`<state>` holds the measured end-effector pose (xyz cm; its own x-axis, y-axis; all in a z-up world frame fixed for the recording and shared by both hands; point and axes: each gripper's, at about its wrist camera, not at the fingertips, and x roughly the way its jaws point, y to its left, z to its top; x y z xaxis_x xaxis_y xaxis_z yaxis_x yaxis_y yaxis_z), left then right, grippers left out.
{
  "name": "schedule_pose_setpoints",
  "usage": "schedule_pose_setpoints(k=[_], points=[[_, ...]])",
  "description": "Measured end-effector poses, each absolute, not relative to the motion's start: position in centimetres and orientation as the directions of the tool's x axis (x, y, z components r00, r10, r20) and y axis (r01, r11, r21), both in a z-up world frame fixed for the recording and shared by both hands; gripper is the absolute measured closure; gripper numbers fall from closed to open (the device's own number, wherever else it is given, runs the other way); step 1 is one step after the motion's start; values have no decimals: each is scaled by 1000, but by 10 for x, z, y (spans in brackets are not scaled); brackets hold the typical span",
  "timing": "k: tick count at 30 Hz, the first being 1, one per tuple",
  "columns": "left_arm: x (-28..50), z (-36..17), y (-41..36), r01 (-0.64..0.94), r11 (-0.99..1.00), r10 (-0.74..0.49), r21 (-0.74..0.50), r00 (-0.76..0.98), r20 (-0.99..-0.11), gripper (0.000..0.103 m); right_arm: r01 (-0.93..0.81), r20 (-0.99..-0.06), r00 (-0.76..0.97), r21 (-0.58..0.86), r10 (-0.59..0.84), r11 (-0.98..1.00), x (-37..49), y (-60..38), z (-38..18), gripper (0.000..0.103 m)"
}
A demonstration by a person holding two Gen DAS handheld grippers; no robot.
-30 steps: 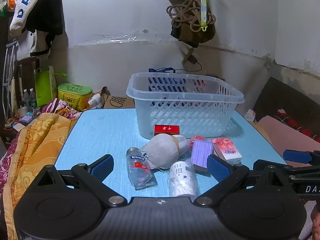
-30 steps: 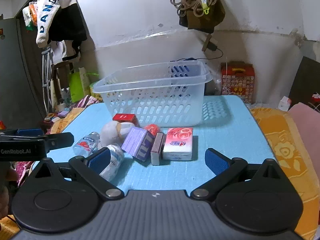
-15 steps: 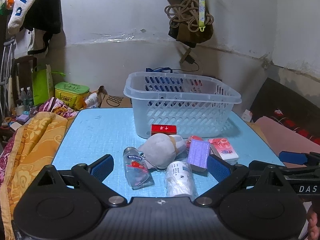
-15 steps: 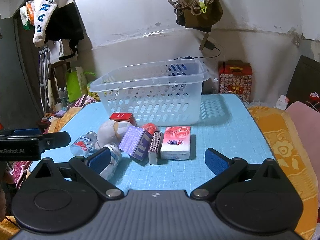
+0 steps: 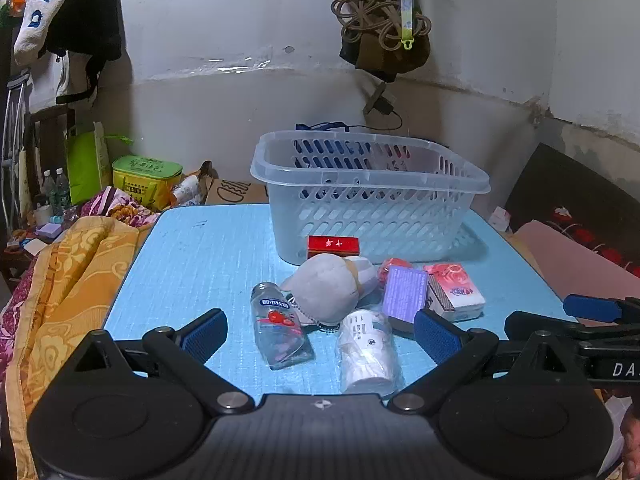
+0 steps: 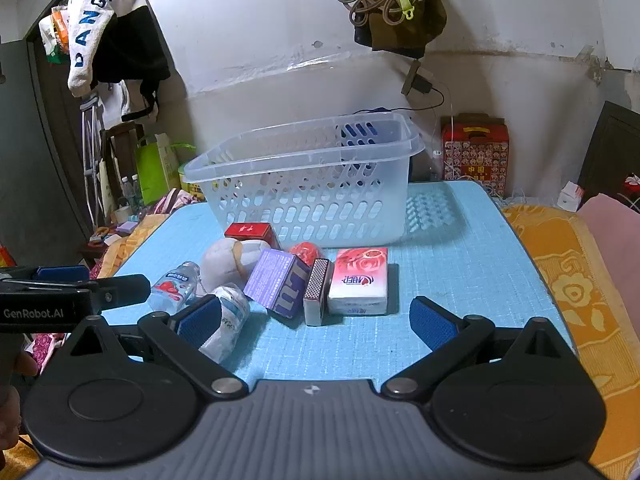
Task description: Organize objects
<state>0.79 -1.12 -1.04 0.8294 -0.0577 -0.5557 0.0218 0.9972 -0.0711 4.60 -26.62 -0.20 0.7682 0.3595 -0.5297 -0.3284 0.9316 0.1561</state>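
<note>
A clear plastic basket (image 5: 372, 200) (image 6: 308, 184) stands at the back of the blue table. In front of it lie a red box (image 5: 333, 245), a grey plush toy (image 5: 328, 294), a small clear bottle (image 5: 280, 326), a white wrapped roll (image 5: 366, 354), a purple box (image 6: 276, 282), a matchbox (image 6: 316, 292), a pink tissue pack (image 6: 360, 282) and a red ball (image 6: 305, 252). My left gripper (image 5: 320, 334) is open and empty, just before the bottle and roll. My right gripper (image 6: 316, 320) is open and empty, before the matchbox and tissue pack.
The blue table (image 5: 200, 256) is edged by an orange blanket (image 5: 60, 280) on the left and an orange cloth (image 6: 580, 280) on the right. A green tin (image 5: 146, 174) and a red patterned box (image 6: 474, 152) stand behind. Clothes and a bag hang on the wall.
Both grippers have shifted only slightly over the second; both stay open. The objects on the table have not moved.
</note>
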Motion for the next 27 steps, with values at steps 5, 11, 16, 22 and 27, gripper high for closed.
schedule_pose_setpoints(k=[5,11,16,22,27], points=[[9,-11,-13,26,997,-62,-71,824,-564,2,-325,-534,768,151,354,934,46,-266,-3,0],[9,-12,-12,26,997,-66,-79,819,-569,2,-321,-539,766,153,351,935,47,-266,-3,0],[13,-12,-9,31,996,-73,-83,813,-577,2,-320,-547,765,135,340,938,48,-264,-5,0],[27,-17,16,36,994,-92,-107,803,-589,4,-297,-537,798,49,276,954,67,-269,-16,0],[46,-28,41,27,992,-98,-126,796,-598,5,-250,-575,779,79,248,965,111,-280,-34,6]])
